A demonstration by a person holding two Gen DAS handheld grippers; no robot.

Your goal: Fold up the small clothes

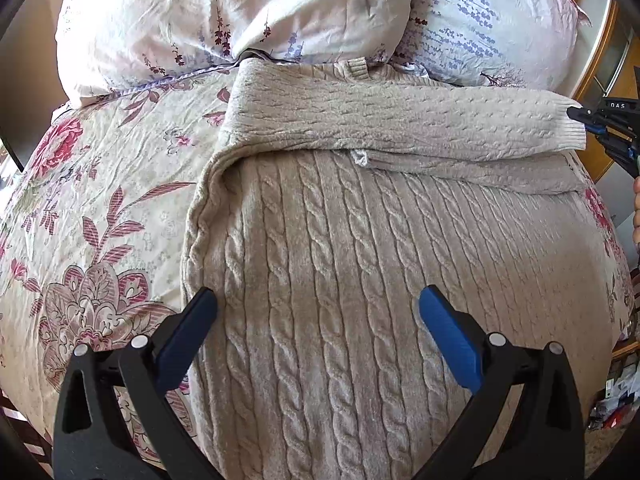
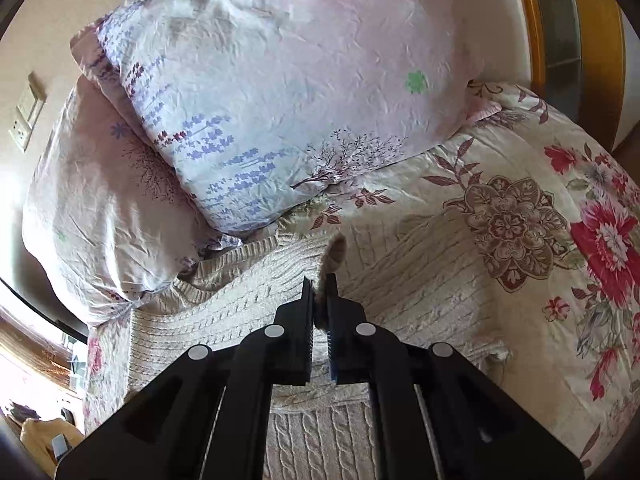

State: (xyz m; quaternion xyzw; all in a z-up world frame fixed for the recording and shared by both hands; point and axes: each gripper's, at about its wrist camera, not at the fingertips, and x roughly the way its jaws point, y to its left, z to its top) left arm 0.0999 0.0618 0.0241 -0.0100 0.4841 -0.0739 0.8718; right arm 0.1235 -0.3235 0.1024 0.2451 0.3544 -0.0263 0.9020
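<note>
A beige cable-knit sweater lies flat on the bed, neck toward the pillows. One sleeve is folded across its upper body to the right. My left gripper is open and empty, just above the sweater's lower body near its left edge. My right gripper is shut on the sleeve cuff; in the left wrist view it shows at the far right, pinching the ribbed cuff. The sweater also shows under the right gripper.
The floral bedspread surrounds the sweater. Two pillows lie just behind the neck. A wooden door frame stands to the right of the bed. Clutter lies on the floor at lower right.
</note>
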